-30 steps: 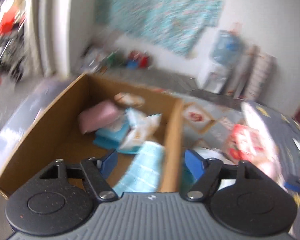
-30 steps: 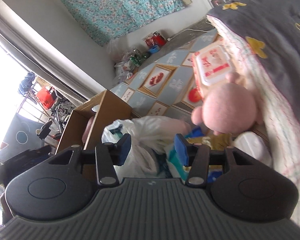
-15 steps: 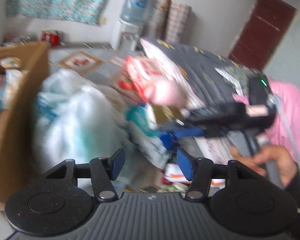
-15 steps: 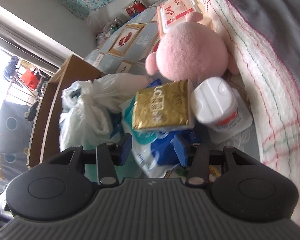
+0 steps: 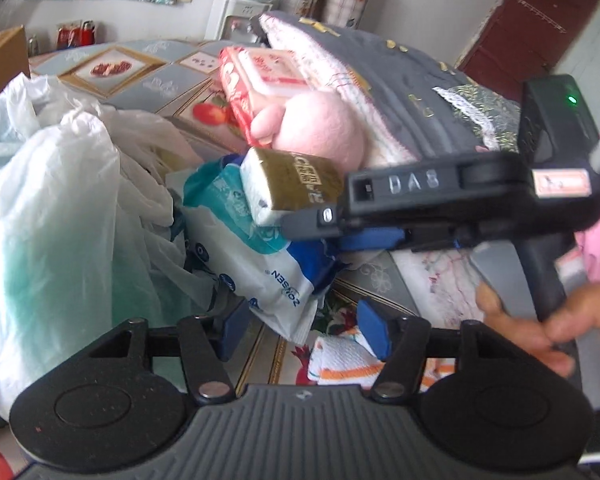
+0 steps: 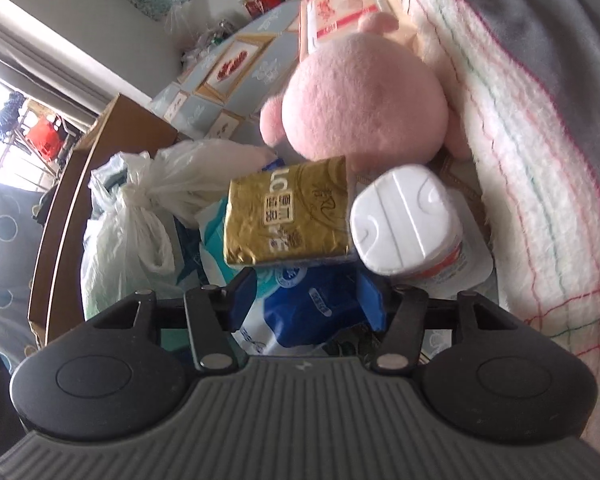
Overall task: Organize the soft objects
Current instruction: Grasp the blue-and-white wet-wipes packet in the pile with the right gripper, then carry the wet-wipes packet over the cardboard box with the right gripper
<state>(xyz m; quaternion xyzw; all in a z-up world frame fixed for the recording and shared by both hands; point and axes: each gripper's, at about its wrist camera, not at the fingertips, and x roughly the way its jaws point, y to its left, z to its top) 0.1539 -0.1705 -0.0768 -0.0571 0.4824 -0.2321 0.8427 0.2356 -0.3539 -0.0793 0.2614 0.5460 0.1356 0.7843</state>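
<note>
Opening right tool (image 6: 306,300) over blue-and-white pack (image 6: 304,308), below gold pack (image 6: 288,218).

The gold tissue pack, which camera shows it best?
The right wrist view: the gold tissue pack lies face-on there, whole and sharp, just above the right gripper. The left wrist view catches it slanted, its right end hidden behind that gripper's body.

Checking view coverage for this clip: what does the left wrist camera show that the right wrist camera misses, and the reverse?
Only the left wrist view shows the right gripper from outside, the hand on its handle, and the brown door. Only the right wrist view shows the white-lidded tub and the cardboard box's side. Both show the pink plush, gold pack, white plastic bag and red-and-white wipes pack. Both grippers' jaws are opening, gripping nothing.
</note>
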